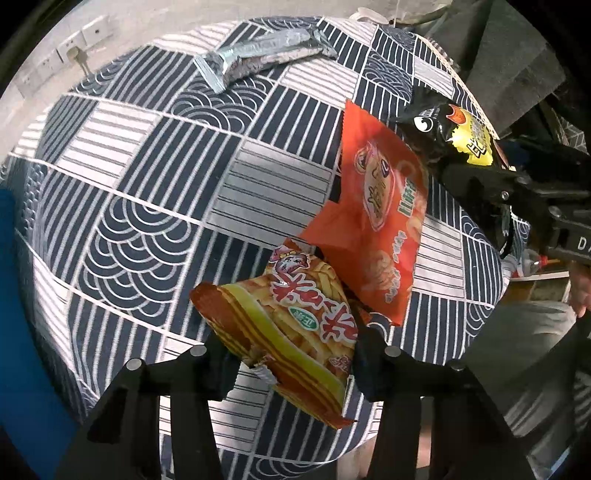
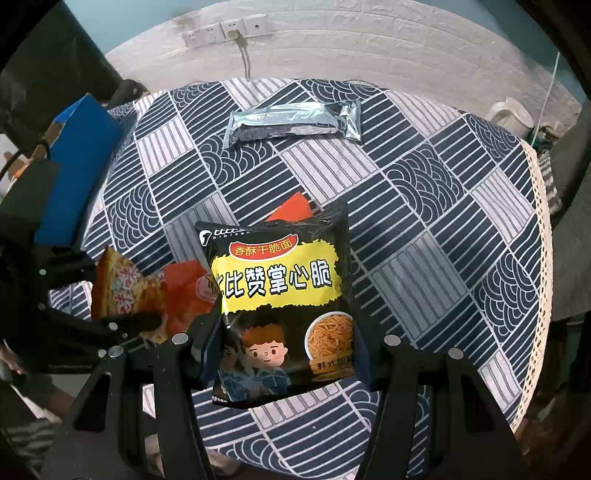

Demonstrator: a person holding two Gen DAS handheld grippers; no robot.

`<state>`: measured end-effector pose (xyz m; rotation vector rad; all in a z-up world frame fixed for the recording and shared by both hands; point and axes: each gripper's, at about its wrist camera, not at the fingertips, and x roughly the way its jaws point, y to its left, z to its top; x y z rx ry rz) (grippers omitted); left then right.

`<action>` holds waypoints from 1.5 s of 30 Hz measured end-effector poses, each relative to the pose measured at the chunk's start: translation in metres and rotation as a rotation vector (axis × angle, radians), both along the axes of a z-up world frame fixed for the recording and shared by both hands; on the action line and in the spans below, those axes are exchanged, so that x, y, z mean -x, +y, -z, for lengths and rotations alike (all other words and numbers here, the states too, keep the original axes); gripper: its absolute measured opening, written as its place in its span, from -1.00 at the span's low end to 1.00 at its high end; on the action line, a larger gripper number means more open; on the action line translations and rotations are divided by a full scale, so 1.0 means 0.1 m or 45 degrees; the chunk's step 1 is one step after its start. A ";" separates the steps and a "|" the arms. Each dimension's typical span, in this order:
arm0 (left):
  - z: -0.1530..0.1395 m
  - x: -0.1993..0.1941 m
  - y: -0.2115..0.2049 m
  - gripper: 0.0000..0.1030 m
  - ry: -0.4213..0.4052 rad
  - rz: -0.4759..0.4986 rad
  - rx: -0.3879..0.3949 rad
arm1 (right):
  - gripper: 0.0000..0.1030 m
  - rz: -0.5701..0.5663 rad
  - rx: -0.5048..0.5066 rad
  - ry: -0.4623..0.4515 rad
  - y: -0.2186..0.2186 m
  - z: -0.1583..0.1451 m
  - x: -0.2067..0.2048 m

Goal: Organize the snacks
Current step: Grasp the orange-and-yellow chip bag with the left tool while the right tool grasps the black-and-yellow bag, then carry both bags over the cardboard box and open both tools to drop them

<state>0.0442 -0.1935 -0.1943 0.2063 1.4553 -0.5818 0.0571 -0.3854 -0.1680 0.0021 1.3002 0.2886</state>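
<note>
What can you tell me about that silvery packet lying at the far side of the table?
The silver foil packet is a long, flat, crinkled wrapper with crimped, sealed ends and no printing showing. It looks unopened. It lies flat and alone on the navy-and-white patterned tablecloth near the table's far edge, apart from the other snack bags. Neither claw touches it.

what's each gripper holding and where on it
Left gripper: fries bag, pinched at its lower end. Right gripper: black noodle bag, by its bottom part.

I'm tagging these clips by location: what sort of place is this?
Probably a home room, at a cloth-covered table: a patterned tablecloth with a lace edge, wall sockets on a whitish wall, and snack packets such as the black noodle packet.
</note>
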 end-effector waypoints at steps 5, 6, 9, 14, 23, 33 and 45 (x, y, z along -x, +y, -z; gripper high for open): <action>-0.14 0.04 0.08 -0.04 -0.076 -0.005 -0.018 | 0.11 -0.001 -0.004 -0.017 0.04 -0.06 -0.01; -0.18 0.04 0.11 -0.04 -0.089 -0.005 -0.022 | 0.11 -0.003 -0.005 -0.023 0.06 -0.08 0.00; -0.30 0.06 0.20 -0.04 -0.148 -0.006 -0.048 | 0.11 -0.011 -0.003 -0.037 0.12 -0.14 -0.01; -0.52 0.06 0.31 -0.04 -0.229 -0.024 -0.050 | 0.11 -0.027 -0.014 -0.065 0.24 -0.30 -0.04; -0.95 0.09 0.57 -0.05 -0.393 -0.040 -0.111 | 0.11 -0.069 -0.047 -0.143 0.51 -0.67 -0.03; -1.33 0.13 0.92 -0.05 -0.516 -0.089 -0.120 | 0.11 -0.102 -0.051 -0.195 0.75 -0.95 0.01; -1.57 0.23 1.33 -0.05 -0.608 -0.119 -0.142 | 0.11 -0.190 -0.069 -0.242 1.23 -1.23 -0.02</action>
